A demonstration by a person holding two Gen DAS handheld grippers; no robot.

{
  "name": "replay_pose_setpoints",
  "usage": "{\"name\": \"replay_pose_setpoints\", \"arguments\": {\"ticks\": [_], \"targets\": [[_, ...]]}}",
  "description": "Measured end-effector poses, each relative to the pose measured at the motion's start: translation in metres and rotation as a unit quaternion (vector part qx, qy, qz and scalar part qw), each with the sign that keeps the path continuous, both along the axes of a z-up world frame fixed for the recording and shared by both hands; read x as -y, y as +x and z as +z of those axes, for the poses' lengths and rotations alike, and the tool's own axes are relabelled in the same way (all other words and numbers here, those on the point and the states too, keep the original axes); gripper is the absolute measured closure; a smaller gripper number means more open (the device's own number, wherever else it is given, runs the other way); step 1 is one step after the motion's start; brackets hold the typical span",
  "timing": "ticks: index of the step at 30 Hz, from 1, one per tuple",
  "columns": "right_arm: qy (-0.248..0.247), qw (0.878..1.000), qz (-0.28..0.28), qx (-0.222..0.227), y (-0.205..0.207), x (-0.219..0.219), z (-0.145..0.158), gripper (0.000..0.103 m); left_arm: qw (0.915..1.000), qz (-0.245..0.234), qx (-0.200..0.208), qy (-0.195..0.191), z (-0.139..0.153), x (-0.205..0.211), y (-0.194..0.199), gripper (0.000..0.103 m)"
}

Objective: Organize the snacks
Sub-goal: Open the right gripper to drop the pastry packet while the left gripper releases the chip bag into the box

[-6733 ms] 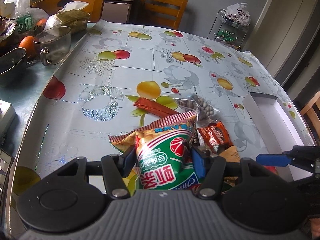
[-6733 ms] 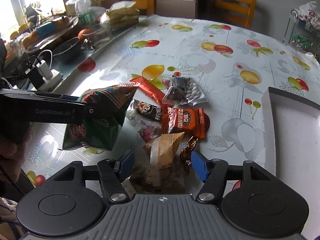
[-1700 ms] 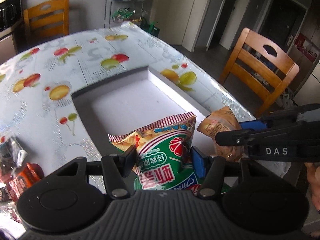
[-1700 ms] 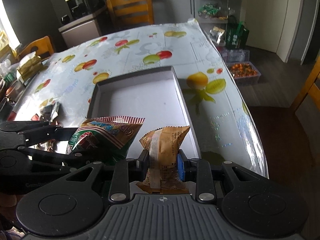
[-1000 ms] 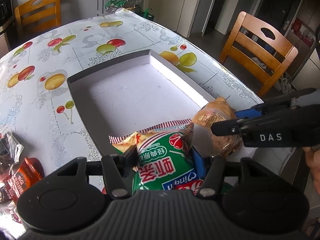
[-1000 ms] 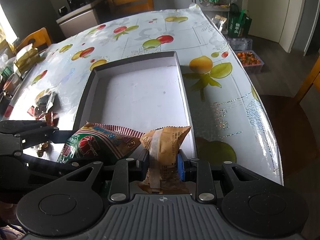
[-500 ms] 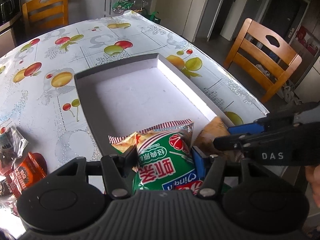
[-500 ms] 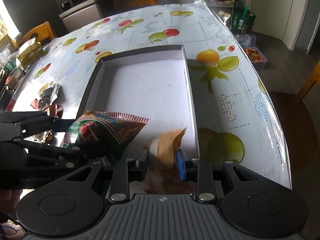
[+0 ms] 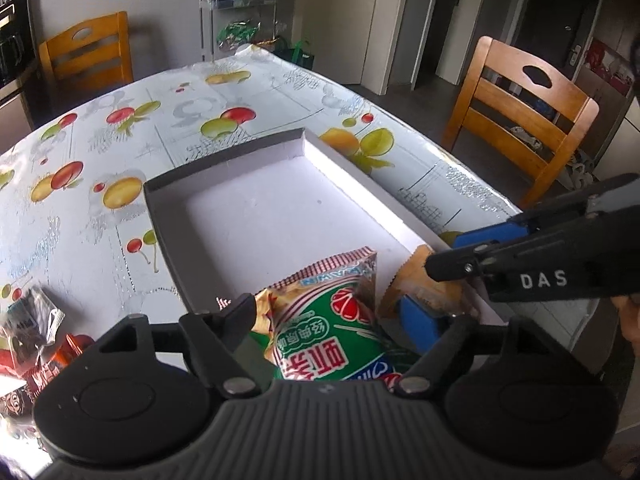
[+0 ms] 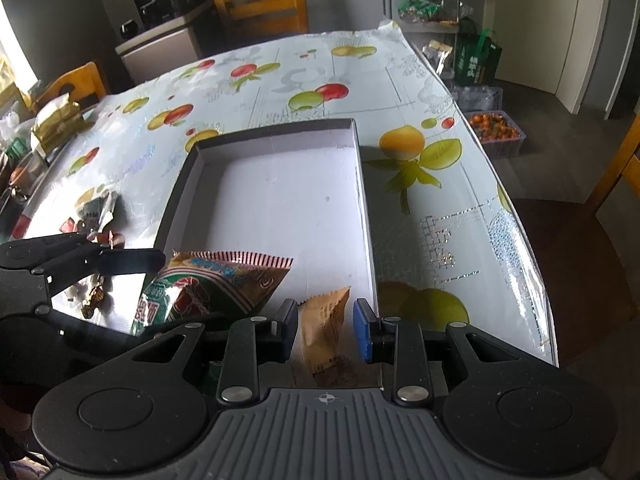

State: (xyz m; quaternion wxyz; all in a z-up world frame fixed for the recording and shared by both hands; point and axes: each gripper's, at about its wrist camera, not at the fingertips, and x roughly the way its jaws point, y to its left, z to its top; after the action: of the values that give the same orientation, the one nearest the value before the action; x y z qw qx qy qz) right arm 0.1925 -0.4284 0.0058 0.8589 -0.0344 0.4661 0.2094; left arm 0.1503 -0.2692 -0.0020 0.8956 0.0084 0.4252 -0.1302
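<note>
Left gripper (image 9: 330, 316) jaws opening, spread wide around the green snack bag (image 9: 332, 332); the dark left finger stands clear of the bag, so no pinch on it. The bag lies at the near end of the white tray (image 9: 256, 216), striped top edge pointing into it. Right gripper (image 10: 326, 330) jaws sit close either side of the tan wrapped snack (image 10: 324, 320); the log's low reading fits a narrow gap, but the frames show slivers of space beside the wrapper, so a firm pinch cannot be told. The tan snack sits in the tray's near right corner, just beside the green bag. Tray rests on the fruit-print tablecloth (image 10: 420, 92). Other loose snacks (image 10: 94, 220) lie on the cloth left of the tray. Wooden chair (image 9: 524, 120) stands beyond the table edge.
</note>
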Motion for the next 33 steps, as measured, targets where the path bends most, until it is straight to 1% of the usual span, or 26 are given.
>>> {"name": "replay_pose_setpoints", "arguments": {"ticks": [4,8,21,26,33], "targets": [[0.008,1.000,-0.003,0.014,0.001,-0.002,0.008,0.070,1.0000,0.003,0.008,-0.001,0.004,-0.004,-0.004,0.023],[0.016,1.000,0.003,0.026,0.001,-0.009,0.016,0.067,0.9997,0.019,0.013,-0.001,0.007,-0.014,-0.009,0.022],[0.023,0.996,0.062,0.054,-0.006,-0.063,0.035,0.063,0.9956,0.092,0.021,-0.002,0.017,-0.068,-0.039,0.022],[0.024,0.994,0.088,0.055,-0.013,-0.086,0.038,0.060,0.9936,0.112,0.017,-0.004,0.018,-0.089,-0.053,0.022],[0.024,0.992,0.110,0.050,-0.027,-0.113,0.036,0.058,0.9916,0.129,0.011,0.000,0.017,-0.112,-0.075,0.022]]}}
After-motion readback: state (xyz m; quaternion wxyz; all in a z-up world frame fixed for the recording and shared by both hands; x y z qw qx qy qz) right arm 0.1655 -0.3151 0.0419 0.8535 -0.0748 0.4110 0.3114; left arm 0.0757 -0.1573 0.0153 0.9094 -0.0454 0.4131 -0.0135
